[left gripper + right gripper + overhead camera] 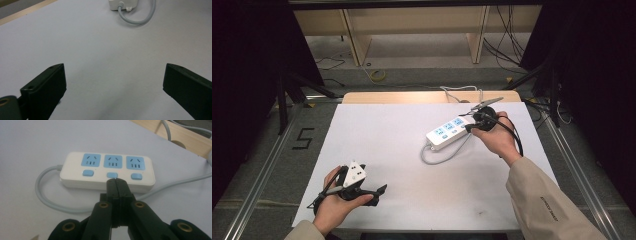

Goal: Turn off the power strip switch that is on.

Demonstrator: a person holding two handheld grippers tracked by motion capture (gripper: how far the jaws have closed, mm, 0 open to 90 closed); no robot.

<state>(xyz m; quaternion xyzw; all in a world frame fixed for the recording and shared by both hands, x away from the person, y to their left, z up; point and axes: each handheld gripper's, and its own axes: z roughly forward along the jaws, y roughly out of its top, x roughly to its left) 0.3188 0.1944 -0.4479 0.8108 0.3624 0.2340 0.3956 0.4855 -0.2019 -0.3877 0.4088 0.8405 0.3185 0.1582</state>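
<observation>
the white power strip [448, 131] lies on the white-covered table [402, 165], out toward two o'clock from the table's middle, its three blue sockets and three blue buttons facing up. its grey cord [437, 159] loops from the near-left end and curls back along the strip's near side. the right claw [116, 181] has its jaws pressed flat together with nothing between them, the tips hovering right at the near edge of the strip in front of the middle button [111, 175]; whether they touch it i cannot tell. in the high view that claw [470, 125] sits at the strip's right end in the person's right hand [497, 137]. the left claw [379, 191] rests low at about seven o'clock on the table, well apart from the strip, its jaws spread wide over bare table.
</observation>
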